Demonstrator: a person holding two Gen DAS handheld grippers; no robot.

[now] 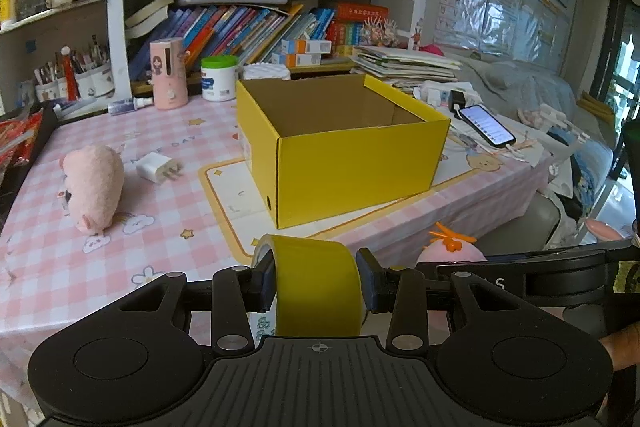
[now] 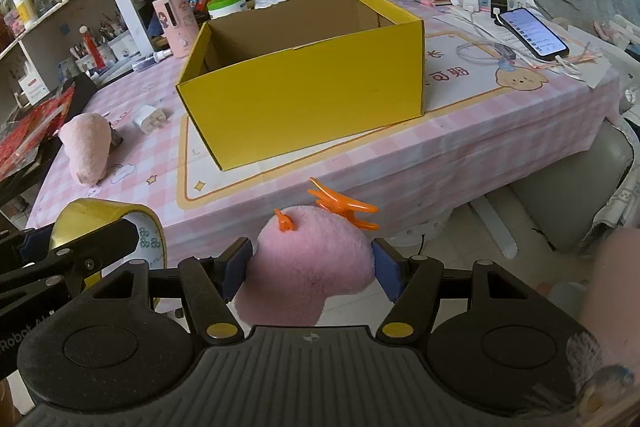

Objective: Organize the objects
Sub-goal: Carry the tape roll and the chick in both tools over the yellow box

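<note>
The table [image 2: 440,155] with the pink checked cloth is taken up mostly by the open yellow box [image 2: 304,95], which looks empty from what can be seen of the inside, so that's presumably where everything gets dropped. A pink plush pig [image 1: 94,183] and a white charger plug [image 1: 156,167] are left lying on the cloth off to the box's left, well apart from it. The roll of yellow tape [image 1: 316,287] is pinched across its width by the left gripper [image 1: 316,277], held short of the table's near edge. The pink plush toy with orange feet [image 2: 312,259] is squeezed between the pads of the right gripper [image 2: 312,263], also short of the table. For a clean drop, both should probably be carried right over the rim and lowered inside before anything is let go, since the tape could roll off otherwise.
</note>
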